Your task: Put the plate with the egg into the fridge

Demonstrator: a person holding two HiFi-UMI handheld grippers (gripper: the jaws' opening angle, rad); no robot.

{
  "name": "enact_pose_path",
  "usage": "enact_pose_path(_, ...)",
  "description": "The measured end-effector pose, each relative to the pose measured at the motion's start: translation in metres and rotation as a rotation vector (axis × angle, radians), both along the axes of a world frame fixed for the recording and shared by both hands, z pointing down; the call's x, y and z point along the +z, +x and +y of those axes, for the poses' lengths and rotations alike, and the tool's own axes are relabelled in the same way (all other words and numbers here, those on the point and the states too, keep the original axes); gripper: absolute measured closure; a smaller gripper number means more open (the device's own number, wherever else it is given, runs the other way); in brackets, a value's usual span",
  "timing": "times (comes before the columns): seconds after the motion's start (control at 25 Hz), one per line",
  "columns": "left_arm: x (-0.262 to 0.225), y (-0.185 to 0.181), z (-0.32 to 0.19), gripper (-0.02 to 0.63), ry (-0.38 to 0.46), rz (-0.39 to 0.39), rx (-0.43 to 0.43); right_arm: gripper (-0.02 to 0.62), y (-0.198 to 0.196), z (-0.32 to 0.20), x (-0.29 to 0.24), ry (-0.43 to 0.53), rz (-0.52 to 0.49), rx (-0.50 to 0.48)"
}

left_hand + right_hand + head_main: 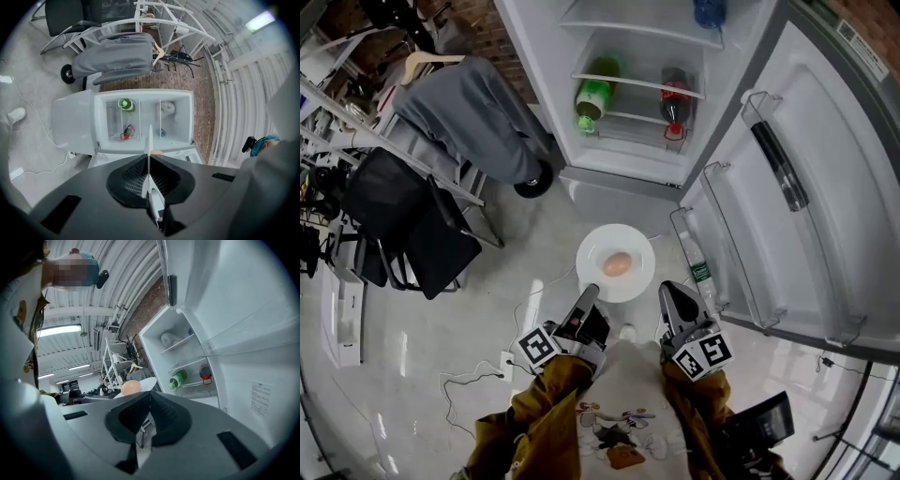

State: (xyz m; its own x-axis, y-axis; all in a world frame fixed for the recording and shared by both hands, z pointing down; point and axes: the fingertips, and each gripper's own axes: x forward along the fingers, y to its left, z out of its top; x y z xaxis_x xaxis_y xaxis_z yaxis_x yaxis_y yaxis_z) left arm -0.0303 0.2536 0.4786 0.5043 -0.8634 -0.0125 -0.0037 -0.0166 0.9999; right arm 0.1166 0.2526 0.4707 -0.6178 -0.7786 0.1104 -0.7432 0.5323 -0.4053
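White plate point(593, 246) carrying a brown egg point(618, 263) at its centre, held level above the pale floor point(534, 234) in front of the open fridge point(536, 66), outside its compartment. The left hand-held gripper point(585, 300) has its jaws closed on the plate's near-left rim. The right hand-held gripper point(669, 292) has its jaws closed on the near-right rim.

In the left gripper view the plate point(149, 140) appears edge-on between the closed jaws. In the right gripper view the egg point(131, 387) shows just past the jaw tips.

On the fridge's wire shelf lie a green bottle point(592, 94) and a dark, red-capped bottle point(676, 96). The fridge door point(834, 169) stands open to the right. A grey garment point(473, 112) hangs to the left, with a black chair point(412, 225) below it.
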Motion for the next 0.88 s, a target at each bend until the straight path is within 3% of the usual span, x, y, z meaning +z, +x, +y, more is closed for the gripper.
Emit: enact_pose_path(0.88, -0.006, -0.111, -0.175, 0.586, -0.007, 0.037, 0.127, 0.591, -0.113, -0.169, -0.018, -0.001, 0.049, 0.134)
